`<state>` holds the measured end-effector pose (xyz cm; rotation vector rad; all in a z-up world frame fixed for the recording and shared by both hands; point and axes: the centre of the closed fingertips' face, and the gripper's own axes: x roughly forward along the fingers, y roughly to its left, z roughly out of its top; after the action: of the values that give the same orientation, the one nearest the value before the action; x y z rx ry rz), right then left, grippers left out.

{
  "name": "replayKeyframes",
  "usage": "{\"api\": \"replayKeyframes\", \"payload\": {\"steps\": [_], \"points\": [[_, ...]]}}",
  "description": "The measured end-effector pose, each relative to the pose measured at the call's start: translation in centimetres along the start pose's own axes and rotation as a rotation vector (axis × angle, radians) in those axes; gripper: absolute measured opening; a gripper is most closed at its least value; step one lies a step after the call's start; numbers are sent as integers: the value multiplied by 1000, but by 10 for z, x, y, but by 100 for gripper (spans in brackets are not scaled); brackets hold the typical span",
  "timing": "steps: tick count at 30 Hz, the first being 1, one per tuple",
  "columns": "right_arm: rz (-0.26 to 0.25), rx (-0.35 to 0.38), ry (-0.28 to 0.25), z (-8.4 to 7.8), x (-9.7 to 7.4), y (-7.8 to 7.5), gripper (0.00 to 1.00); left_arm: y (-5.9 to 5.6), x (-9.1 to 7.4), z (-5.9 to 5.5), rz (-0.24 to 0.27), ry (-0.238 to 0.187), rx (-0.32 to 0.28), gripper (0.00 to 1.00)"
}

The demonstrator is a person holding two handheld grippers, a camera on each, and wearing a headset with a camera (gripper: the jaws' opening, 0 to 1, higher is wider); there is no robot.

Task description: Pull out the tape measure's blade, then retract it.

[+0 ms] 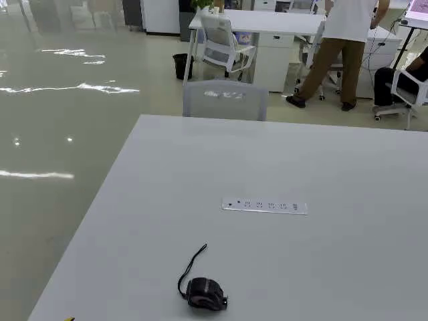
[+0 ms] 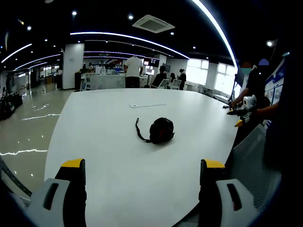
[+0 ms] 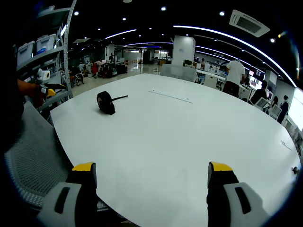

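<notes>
Claws first: the left claw (image 2: 143,163) is wide open with nothing between its jaws, and the right claw (image 3: 152,166) is wide open and empty too. Both hang at the near side of the bench (image 1: 321,267) and touch nothing. The tape measure (image 2: 162,130) lies on the bench ahead of the left claw, well apart from it. In the right gripper view it sits far off to the left. No blade shows outside it, so I think the pulling has not begun. A thin black strap (image 1: 192,262) curls out from the case.

What could go wrong? The case is small and round. If a claw pushes on it from one side, it may slide or roll away. It lies near the person's side of the bench, with the shiny floor (image 1: 53,134) past the left edge, so a hard bump could knock it off. The strap could catch on a jaw. If the blade is let go too fast, it may whip back.

Past the tape measure the bench is wide and bare up to the flat power strip (image 1: 265,206). That way looks best for a long pull. A grey chair (image 1: 225,100) stands at the far end.
</notes>
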<state>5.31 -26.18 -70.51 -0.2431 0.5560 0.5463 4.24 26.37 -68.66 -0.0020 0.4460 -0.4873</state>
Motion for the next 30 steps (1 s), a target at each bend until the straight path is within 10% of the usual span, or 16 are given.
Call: {"api": "replayKeyframes", "payload": {"steps": [30], "points": [[22,24,24,-13,8,8,100,9,6,-12,7,3,-17,99]]}}
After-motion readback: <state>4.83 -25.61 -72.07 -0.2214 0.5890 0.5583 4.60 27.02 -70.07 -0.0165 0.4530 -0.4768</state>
